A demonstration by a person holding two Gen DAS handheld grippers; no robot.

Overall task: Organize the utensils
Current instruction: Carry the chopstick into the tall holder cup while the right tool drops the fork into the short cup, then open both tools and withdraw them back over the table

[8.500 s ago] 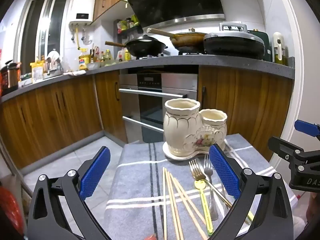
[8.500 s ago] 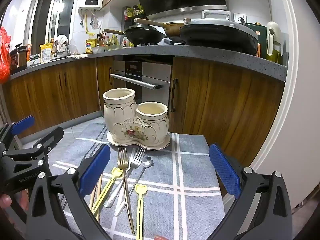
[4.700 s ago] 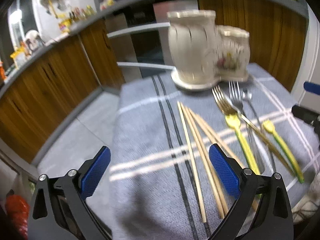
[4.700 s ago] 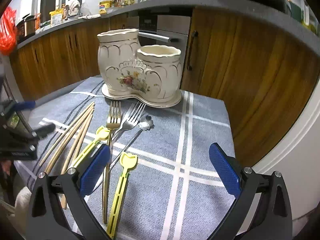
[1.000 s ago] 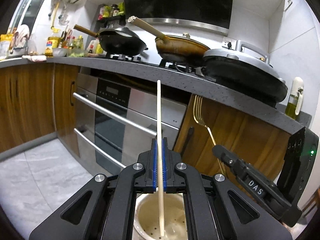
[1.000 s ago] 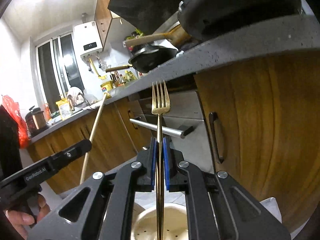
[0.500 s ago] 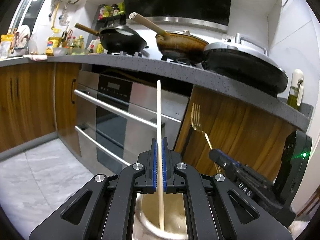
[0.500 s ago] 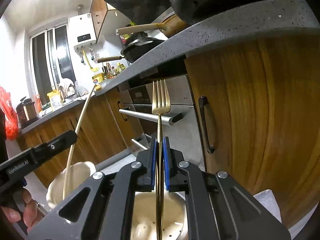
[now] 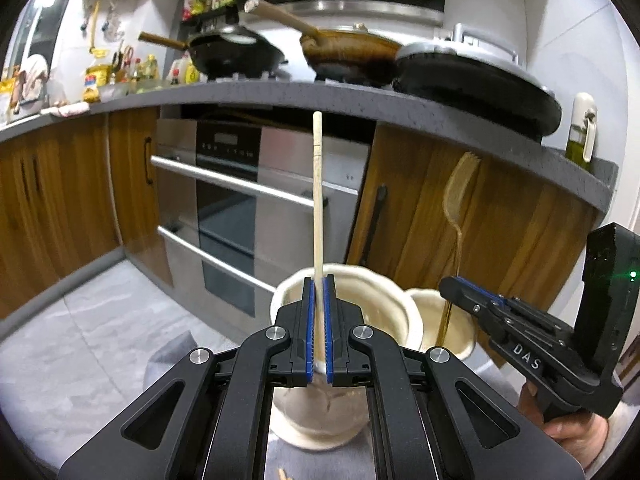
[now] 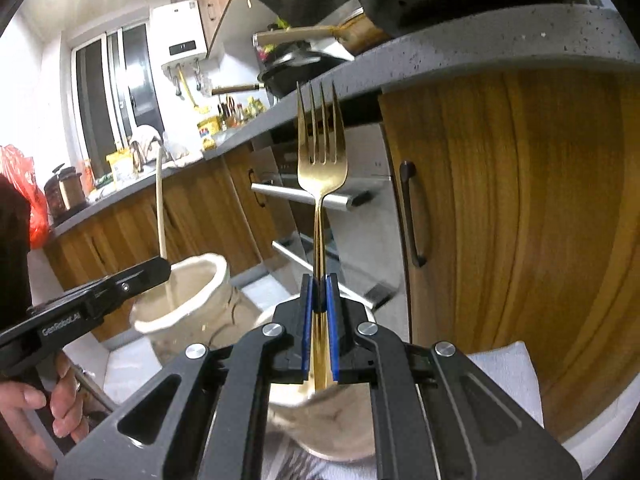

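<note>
Left gripper (image 9: 318,320) fingers clamped on chopstick (image 9: 317,208), long axis upright, lower end inside taller holder cup (image 9: 384,296). Right gripper (image 10: 319,320) fingers clamped on gold fork (image 10: 320,160), tines up, handle down into shorter cup (image 10: 340,420) alongside. Each gripper nearest own cup. Cup contents otherwise unclear.
</note>
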